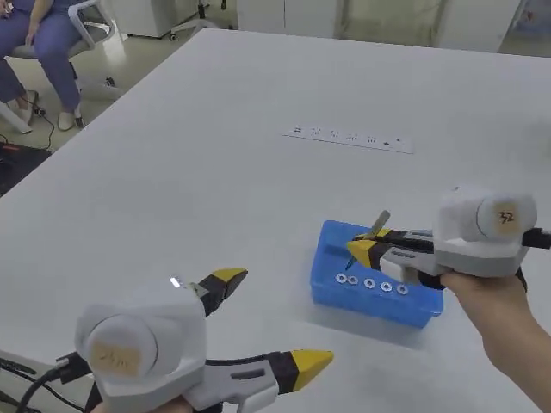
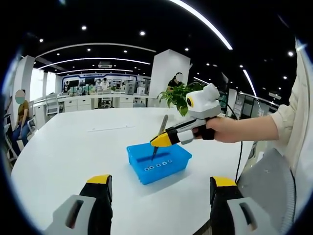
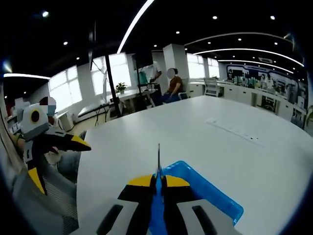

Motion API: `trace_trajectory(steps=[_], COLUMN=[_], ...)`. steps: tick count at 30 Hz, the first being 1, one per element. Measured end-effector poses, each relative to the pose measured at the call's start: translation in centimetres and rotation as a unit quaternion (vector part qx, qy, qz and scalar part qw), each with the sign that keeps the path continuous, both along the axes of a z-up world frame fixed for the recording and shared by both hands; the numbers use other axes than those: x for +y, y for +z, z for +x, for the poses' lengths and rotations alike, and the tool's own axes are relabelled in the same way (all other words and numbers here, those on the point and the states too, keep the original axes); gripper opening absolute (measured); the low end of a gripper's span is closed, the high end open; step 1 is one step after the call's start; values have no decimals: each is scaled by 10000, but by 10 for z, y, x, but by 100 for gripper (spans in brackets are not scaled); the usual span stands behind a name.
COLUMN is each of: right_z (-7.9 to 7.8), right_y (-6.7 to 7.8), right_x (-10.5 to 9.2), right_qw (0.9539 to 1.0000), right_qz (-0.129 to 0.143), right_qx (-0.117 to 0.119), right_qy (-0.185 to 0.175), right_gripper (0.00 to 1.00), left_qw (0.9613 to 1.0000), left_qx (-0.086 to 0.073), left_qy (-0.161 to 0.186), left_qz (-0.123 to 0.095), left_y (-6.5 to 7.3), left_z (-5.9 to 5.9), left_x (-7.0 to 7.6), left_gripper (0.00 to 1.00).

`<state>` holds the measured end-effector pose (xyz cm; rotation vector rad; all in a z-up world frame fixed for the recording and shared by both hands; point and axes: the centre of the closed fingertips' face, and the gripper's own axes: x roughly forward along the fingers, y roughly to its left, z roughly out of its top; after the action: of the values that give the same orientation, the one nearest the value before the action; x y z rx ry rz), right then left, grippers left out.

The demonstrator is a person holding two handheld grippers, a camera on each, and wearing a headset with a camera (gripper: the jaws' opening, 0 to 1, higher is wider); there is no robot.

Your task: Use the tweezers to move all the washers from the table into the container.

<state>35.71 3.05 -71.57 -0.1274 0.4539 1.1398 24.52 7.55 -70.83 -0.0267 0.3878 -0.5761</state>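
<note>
My right hand-held gripper is clamped on the tweezers, its jaws pressed together around them, and it hovers over the blue container on the white tabletop. In the left gripper view the tweezers slant downward, their tip inside the container just behind the washers. Five washers lie in a row on the container's floor, near the wall closest to me. My left hand-held gripper hangs above the tabletop, left of the container and well apart from it, jaws wide apart with nothing between them. A white power strip lies farther back on the tabletop.
</note>
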Motion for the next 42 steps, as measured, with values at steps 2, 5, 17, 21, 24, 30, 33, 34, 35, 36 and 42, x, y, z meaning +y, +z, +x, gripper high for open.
trace_trajectory(steps=[2,5,17,21,24,30,33,34,35,36,42], right_z=[-5,-14,-62,-64,-70,-78,-87,-91,-92,-94,-105], right_y=[10,22,17,28,35,30,21,15,13,8,-11], right_x=[-7,-16,-34,-30,-22,-19,-21,-24,-24,-26,-25], right_qw=[9999,9996,9985,9967,9946,9905,9867,9836,9826,9793,9647], right_qz=[68,189,56,45,82,-169,-430,-631,-684,-878,-1348], right_qx=[-118,-210,-201,-319,-207,-290,-309,-318,-322,-414,-520], right_qy=[-23,-58,507,742,1010,1334,1534,1660,1694,1779,2203], right_gripper=[3,3,3,3,3,3,3,3,3,3,3], left_qw=[10000,9999,9853,9723,9651,9570,9557,9545,9539,9509,9307], left_qx=[23,29,166,93,279,327,309,298,292,264,270], left_qy=[-56,-133,-1615,-2180,-2421,-2672,-2751,-2793,-2813,-2895,-3382], left_qz=[-25,-9,525,844,961,1080,1004,999,1006,1063,1366], left_y=[1,3,21,31,33,38,43,45,45,46,39], left_z=[-1,-1,2,9,19,26,27,26,26,25,13], left_x=[-2,-5,-33,-46,-54,-70,-76,-78,-78,-82,-95], left_gripper=[82,80,38,19,11,13,19,19,17,16,11])
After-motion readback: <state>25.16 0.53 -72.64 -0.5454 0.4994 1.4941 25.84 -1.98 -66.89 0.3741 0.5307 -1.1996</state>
